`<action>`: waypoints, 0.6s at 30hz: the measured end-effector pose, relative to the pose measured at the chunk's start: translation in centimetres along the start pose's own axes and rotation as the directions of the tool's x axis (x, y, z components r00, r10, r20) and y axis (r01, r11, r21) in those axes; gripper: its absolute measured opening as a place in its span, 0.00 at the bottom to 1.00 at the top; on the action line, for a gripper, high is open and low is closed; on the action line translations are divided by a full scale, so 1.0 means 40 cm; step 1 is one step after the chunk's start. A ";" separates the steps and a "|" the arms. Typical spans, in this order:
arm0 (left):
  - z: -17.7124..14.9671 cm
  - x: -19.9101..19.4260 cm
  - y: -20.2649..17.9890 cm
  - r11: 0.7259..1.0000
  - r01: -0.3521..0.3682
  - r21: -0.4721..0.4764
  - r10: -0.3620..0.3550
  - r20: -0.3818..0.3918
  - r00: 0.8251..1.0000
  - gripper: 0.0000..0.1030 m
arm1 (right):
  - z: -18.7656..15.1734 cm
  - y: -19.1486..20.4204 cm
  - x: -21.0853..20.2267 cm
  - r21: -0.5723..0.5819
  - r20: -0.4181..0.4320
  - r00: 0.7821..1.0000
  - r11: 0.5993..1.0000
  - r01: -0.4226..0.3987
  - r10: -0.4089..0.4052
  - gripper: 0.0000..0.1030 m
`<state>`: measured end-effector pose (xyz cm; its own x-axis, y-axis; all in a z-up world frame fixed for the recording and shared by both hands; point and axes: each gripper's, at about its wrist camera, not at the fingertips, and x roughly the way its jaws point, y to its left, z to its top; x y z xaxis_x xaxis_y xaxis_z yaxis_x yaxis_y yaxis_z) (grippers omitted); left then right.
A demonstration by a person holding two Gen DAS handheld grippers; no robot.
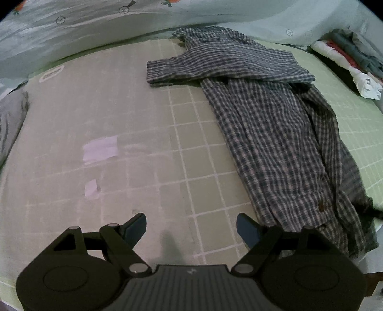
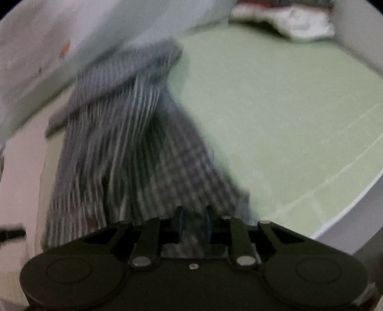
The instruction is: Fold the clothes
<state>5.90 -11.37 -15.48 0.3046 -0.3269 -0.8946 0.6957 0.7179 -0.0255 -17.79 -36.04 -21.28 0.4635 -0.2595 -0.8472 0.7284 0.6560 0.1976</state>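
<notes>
A dark blue and white checked shirt (image 1: 270,124) lies crumpled lengthwise on the green gridded mat (image 1: 134,134), one sleeve stretched out to the left at the far end. My left gripper (image 1: 191,227) is open and empty above the bare mat, just left of the shirt's near hem. In the blurred right wrist view the same shirt (image 2: 124,143) runs away from me, and my right gripper (image 2: 194,221) is shut on its near edge, with cloth bunched between the fingers.
A pile of folded clothes (image 1: 352,59) sits at the far right corner and also shows in the right wrist view (image 2: 287,21). A pale printed sheet (image 1: 95,31) bounds the far side. The mat's edge (image 2: 340,215) curves at right.
</notes>
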 end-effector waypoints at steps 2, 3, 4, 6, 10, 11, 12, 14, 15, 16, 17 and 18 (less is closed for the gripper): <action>0.002 0.003 -0.010 1.000 0.001 -0.003 -0.001 -0.002 1.000 0.81 | 0.000 0.018 -0.006 -0.069 -0.002 1.000 0.998 0.001 -0.002 0.22; 0.003 0.005 -0.014 1.000 0.001 -0.004 -0.001 -0.003 1.000 0.81 | 0.004 0.025 -0.012 -0.097 0.006 1.000 0.995 0.001 -0.001 0.26; 0.005 0.008 -0.021 1.000 0.003 -0.010 -0.003 -0.005 1.000 0.81 | 0.011 0.029 -0.020 -0.120 0.021 1.000 0.993 0.001 0.002 0.31; 0.010 0.013 -0.035 1.000 0.006 -0.021 -0.006 -0.007 1.000 0.81 | 0.027 0.027 -0.038 -0.158 0.058 0.998 0.987 0.012 -0.003 0.38; 0.038 0.019 -0.050 0.998 0.008 -0.061 -0.007 0.010 1.000 0.81 | 0.064 -0.001 -0.056 -0.169 0.118 0.993 0.985 0.038 -0.018 0.49; 0.047 0.020 -0.052 0.997 0.007 -0.075 -0.005 0.017 1.000 0.81 | 0.077 -0.015 -0.055 -0.162 0.129 0.991 0.986 0.041 -0.020 0.50; 0.057 0.021 -0.052 0.996 0.004 -0.091 -0.002 0.026 1.000 0.81 | 0.092 -0.026 -0.052 -0.157 0.139 0.990 0.987 0.046 -0.024 0.50; 0.079 0.024 -0.048 0.992 -0.007 -0.123 0.013 0.043 0.999 0.81 | 0.125 -0.043 -0.043 -0.149 0.153 0.988 0.987 0.053 -0.030 0.52; 0.089 0.025 -0.044 0.990 -0.014 -0.137 0.021 0.051 0.998 0.81 | 0.140 -0.046 -0.037 -0.144 0.158 0.987 0.988 0.053 -0.030 0.53; 0.100 0.027 -0.040 0.988 -0.020 -0.151 0.029 0.058 0.998 0.81 | 0.157 -0.045 -0.026 -0.138 0.161 0.987 0.989 0.050 -0.027 0.53; 0.110 0.029 -0.035 0.986 -0.026 -0.166 0.037 0.065 0.997 0.81 | 0.175 -0.044 -0.012 -0.133 0.164 0.986 0.990 0.044 -0.021 0.53; 0.124 0.030 -0.026 0.983 -0.027 -0.183 0.040 0.072 0.997 0.81 | 0.191 -0.042 -0.001 -0.132 0.166 0.986 0.991 0.039 -0.017 0.54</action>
<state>8.77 -15.57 -14.31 0.3785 -0.3410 -0.8605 0.5567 0.8266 -0.0827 -15.17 -42.54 -17.82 0.5285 -0.3849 -0.7567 0.6733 0.7329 0.0975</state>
